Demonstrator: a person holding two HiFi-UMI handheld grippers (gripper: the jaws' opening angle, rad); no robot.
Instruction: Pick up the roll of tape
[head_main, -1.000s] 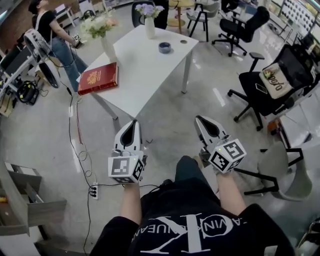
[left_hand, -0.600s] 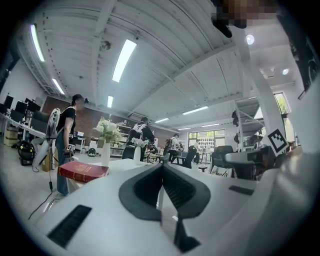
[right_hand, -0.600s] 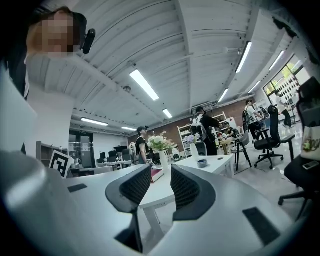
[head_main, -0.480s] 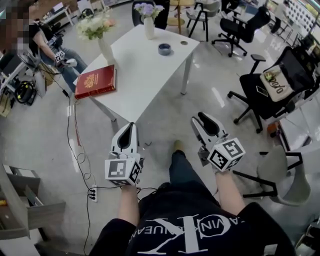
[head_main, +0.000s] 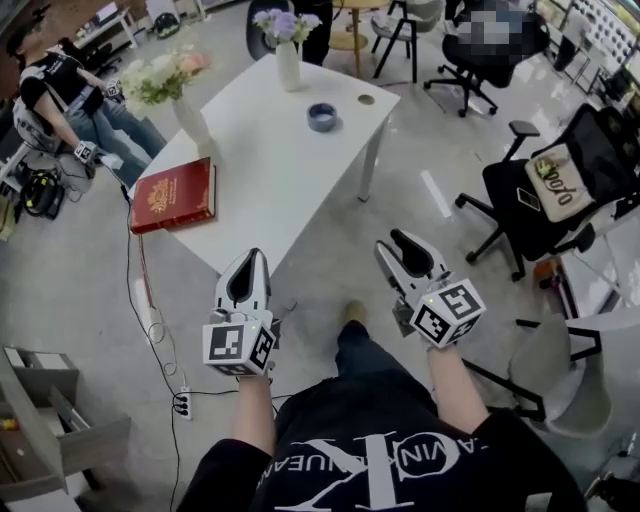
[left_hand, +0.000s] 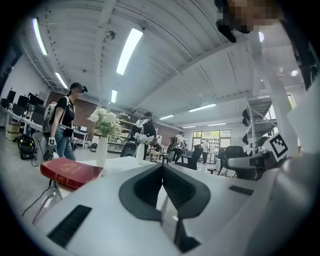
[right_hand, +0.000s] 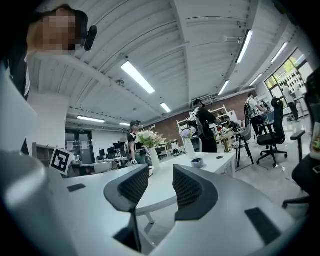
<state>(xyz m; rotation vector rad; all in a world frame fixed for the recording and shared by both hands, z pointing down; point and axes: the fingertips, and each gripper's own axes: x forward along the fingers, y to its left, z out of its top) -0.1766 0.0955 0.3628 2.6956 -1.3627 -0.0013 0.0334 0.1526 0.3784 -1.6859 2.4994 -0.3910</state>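
The right gripper (head_main: 393, 243) has its jaws wide apart, having just been opening, and nothing stands between them. To its left, the left gripper (head_main: 250, 257) has its jaws pressed together with nothing in them. Both grippers are level and point toward the white table (head_main: 262, 200), whose near corner is close to the left gripper's tips. The roll of tape (head_main: 322, 117) lies flat on the far right part of the table, well apart from both grippers. A red book (head_main: 172, 195) lies at the table's near left edge. A vase of flowers (head_main: 188, 105) stands just beyond the book and a second vase (head_main: 287, 62) at the far end
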